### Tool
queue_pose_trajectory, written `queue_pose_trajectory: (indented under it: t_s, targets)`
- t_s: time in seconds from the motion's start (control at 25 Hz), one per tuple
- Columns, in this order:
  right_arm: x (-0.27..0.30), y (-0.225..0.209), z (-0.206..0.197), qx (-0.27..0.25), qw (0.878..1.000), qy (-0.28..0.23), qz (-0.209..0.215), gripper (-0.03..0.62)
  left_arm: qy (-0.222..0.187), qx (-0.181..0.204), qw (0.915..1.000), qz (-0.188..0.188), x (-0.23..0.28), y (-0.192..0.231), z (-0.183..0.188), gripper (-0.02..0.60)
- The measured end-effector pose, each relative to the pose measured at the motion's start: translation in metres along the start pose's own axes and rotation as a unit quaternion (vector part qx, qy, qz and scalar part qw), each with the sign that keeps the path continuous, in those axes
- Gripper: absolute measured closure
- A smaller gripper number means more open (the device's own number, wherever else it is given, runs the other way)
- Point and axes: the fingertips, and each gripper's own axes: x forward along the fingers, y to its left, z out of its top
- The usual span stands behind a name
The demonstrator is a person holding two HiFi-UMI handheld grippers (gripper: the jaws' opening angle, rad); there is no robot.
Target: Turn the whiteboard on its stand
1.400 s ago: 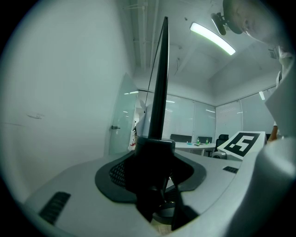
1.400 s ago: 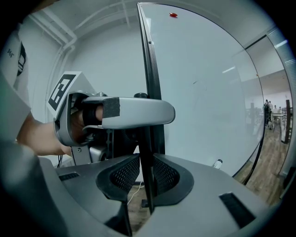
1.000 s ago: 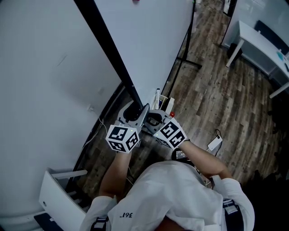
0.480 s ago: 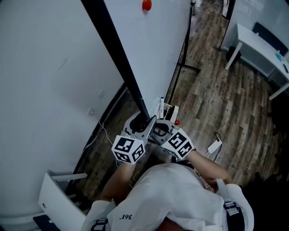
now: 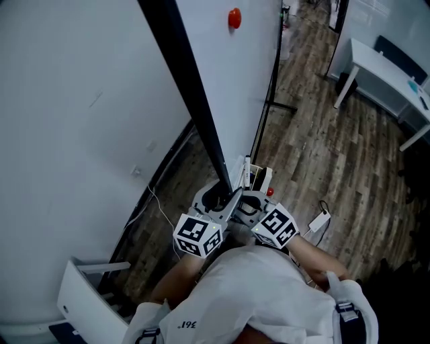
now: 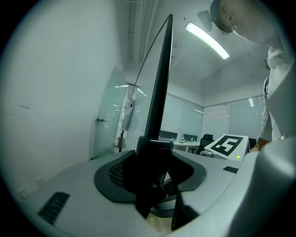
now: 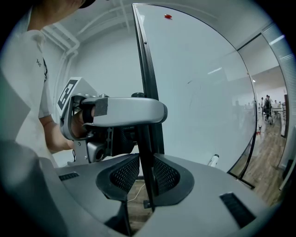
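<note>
Seen from above, a tall whiteboard [image 5: 243,80] stands on a wooden floor [image 5: 316,148], just beside a pale wall [image 5: 74,101]. Its black frame [image 5: 189,94] runs diagonally down the view, and a black stand [image 5: 273,74] rises behind it. A red magnet [image 5: 234,18] sits near the top of the white face. Both grippers meet at the lower end of the frame, close to the person's chest. The left gripper [image 5: 226,195] has its jaws clamped on the frame's dark edge [image 6: 157,92]. The right gripper [image 5: 248,200], just beside it, pinches the same thin edge [image 7: 145,134] between closed jaws, with the left gripper's body right behind it. A white desk [image 5: 383,64] stands well apart across the room.
</note>
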Motion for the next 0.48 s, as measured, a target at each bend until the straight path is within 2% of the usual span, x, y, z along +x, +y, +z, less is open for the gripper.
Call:
queue_pose_trajectory:
  t_s: [0.48]
  targets:
    - [-0.02,0.007,-0.01,0.013,1.0,0.001,-0.003,0.497,0.003,0.001,0.9995,-0.031,-0.003,-0.026,-0.006,0.38]
